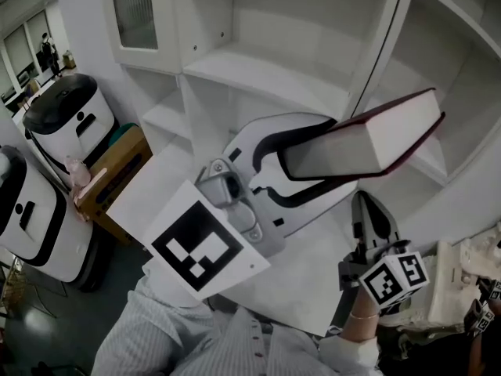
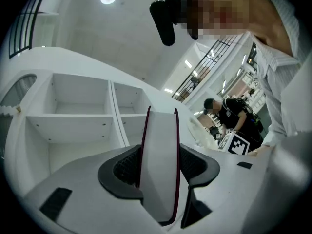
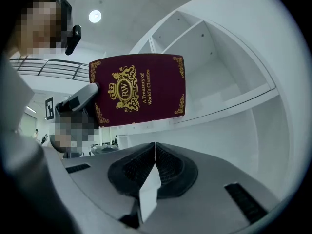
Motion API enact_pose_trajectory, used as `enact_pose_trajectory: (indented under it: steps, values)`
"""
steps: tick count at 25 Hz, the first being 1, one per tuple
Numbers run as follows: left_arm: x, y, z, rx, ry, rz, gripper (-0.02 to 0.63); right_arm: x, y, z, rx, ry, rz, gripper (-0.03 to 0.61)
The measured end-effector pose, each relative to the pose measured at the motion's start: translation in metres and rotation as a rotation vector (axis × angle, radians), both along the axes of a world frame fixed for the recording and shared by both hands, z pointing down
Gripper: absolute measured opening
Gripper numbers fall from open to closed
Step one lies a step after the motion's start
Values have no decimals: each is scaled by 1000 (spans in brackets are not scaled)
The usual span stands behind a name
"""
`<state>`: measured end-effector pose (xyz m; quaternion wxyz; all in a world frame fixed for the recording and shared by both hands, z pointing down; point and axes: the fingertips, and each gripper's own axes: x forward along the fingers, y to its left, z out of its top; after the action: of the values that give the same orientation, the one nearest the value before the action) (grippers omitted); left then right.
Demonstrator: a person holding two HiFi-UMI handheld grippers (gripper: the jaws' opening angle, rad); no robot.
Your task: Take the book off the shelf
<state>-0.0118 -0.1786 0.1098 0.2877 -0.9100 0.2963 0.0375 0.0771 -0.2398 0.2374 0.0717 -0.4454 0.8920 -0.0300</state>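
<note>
A maroon hardback book (image 1: 391, 131) with gold print on its cover (image 3: 139, 89) hangs in the air in front of the white shelf unit (image 1: 258, 77), clear of every shelf board. My left gripper (image 1: 309, 159) is shut on it at one end. In the left gripper view the pale page edge (image 2: 161, 130) stands upright between the two dark pads (image 2: 195, 162). My right gripper (image 1: 369, 210) is lower and to the right, below the book and apart from it. Its jaws (image 3: 155, 150) are pressed together, and a white sliver shows low between them.
The shelf compartments (image 2: 73, 116) in view hold nothing. Two white machines with dark tops (image 1: 66, 120) (image 1: 27, 218) and a wooden box (image 1: 117, 171) stand at the left. Pale clutter (image 1: 462, 280) lies at the lower right. A person in dark clothes (image 2: 231, 113) stands in the background.
</note>
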Motion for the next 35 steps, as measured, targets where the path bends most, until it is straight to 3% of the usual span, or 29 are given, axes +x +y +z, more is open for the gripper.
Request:
enact_pose_trajectory:
  steps: [4, 14, 22, 28, 35]
  values:
    - [-26, 13, 0, -39, 60, 16, 235, -20, 2, 3, -4, 1, -28, 14]
    - [-64, -5, 47, -153, 37, -91, 235, -41, -12, 29, -73, -5, -66, 14]
    - [-65, -17, 89, -302, 134, -53, 235, -30, -22, 44, -104, -9, -55, 14]
    - [-62, -22, 116, -380, 155, -46, 235, -18, -33, 50, -116, -17, -42, 14]
    - [-57, -38, 158, -451, 105, -119, 235, -6, -38, 61, -141, -17, -32, 14]
